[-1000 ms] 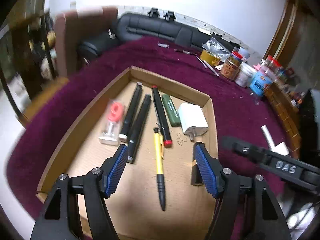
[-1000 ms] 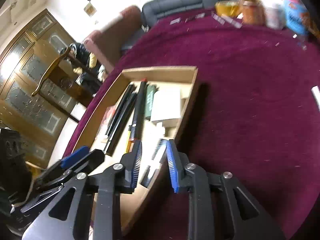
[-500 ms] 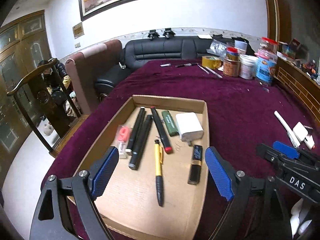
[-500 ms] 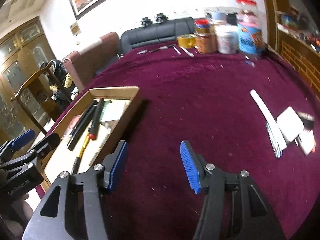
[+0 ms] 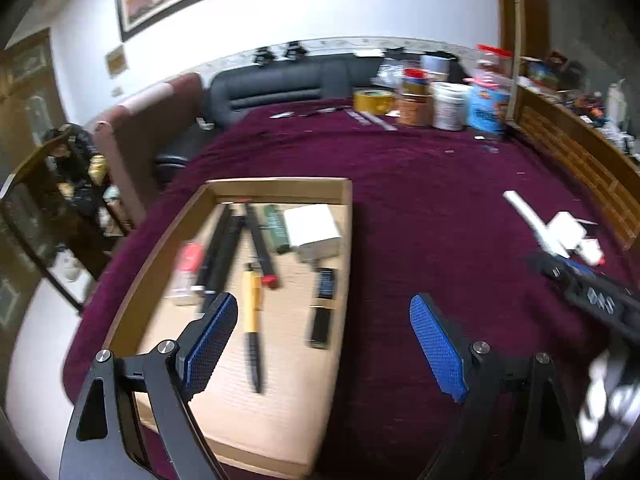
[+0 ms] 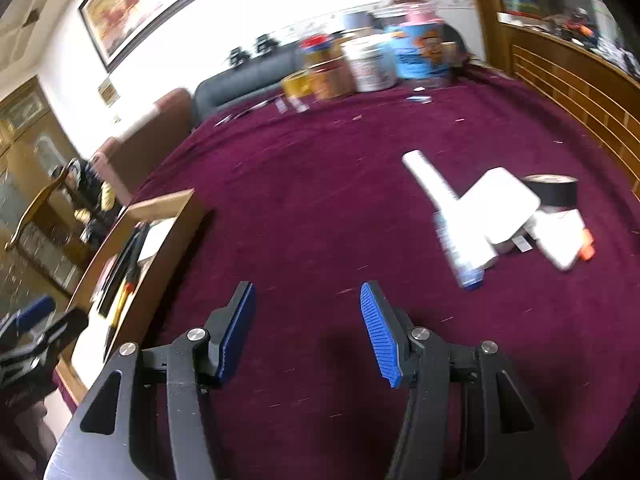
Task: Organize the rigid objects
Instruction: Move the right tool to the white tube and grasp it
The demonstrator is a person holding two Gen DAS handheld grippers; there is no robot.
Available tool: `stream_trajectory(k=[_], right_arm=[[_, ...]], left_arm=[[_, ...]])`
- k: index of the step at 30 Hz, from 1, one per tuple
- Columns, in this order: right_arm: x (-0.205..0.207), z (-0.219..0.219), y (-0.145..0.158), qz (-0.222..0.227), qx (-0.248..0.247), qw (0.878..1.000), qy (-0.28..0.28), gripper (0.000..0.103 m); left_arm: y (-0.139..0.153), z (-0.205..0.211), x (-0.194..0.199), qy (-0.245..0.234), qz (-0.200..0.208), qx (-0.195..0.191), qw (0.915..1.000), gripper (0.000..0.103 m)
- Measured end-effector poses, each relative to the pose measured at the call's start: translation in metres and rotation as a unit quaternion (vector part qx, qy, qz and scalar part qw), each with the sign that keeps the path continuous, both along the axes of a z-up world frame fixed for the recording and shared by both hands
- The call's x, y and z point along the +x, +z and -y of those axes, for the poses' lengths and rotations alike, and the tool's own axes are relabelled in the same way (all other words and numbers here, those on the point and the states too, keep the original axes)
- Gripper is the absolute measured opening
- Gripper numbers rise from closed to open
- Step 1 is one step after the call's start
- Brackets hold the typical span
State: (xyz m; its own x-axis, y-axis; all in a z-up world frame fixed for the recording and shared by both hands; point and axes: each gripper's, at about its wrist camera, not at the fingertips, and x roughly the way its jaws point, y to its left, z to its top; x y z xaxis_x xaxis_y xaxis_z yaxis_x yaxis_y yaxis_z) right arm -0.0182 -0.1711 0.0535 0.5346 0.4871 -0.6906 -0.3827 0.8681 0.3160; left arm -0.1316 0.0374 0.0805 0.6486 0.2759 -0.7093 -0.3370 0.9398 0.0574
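Rigid objects lie in a white pile (image 6: 496,216) far right of my cardboard tray (image 5: 280,190), and with right gripper (image 6: 308,332) and left gripper (image 5: 320,348) both gaping empty, I risk scattering that overlapping heap on approach.

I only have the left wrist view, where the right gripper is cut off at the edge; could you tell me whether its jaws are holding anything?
Observer: No. The right gripper has just been opening its jaws; they stand apart with nothing between them, above bare maroon cloth.
Operator: Thank you. Is anything hidden behind the white items on my right?
Observer: Yes, a black tape roll sits just behind the white box.
Operator: And how does the near end of the long white piece look?
Observer: The white tube ends in a blue band at the end nearest the gripper.
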Motion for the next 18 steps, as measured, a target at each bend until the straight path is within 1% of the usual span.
stream_trajectory(k=[4, 7, 9, 11, 14, 16, 18], right_arm=[[0.024, 0.042, 0.009, 0.011, -0.012, 0.998, -0.054, 0.053], [0.044, 0.075, 0.018, 0.016, -0.032, 0.995, -0.094, 0.053], [0.059, 0.093, 0.023, 0.007, -0.029, 0.994, -0.106, 0.053], [0.069, 0.095, 0.028, -0.006, -0.021, 0.995, -0.099, 0.053], [0.086, 0.079, 0.032, -0.021, -0.022, 0.998, -0.057, 0.053], [0.1, 0.056, 0.029, -0.029, -0.049, 0.998, -0.027, 0.053], [0.112, 0.028, 0.021, -0.033, -0.095, 0.995, 0.004, 0.053]], left_arm=[[0.005, 0.019, 0.002, -0.044, 0.014, -0.029, 0.9985, 0.084], [0.002, 0.031, 0.006, -0.068, 0.01, -0.049, 0.9964, 0.084], [-0.004, 0.037, 0.011, -0.076, 0.0, -0.064, 0.9951, 0.084], [-0.011, 0.038, 0.015, -0.079, -0.012, -0.081, 0.9935, 0.084], [-0.019, 0.038, 0.019, -0.078, -0.028, -0.104, 0.9911, 0.084], [-0.019, 0.036, 0.017, -0.075, -0.03, -0.114, 0.9902, 0.084], [-0.019, 0.034, 0.014, -0.071, -0.027, -0.116, 0.9903, 0.084]])
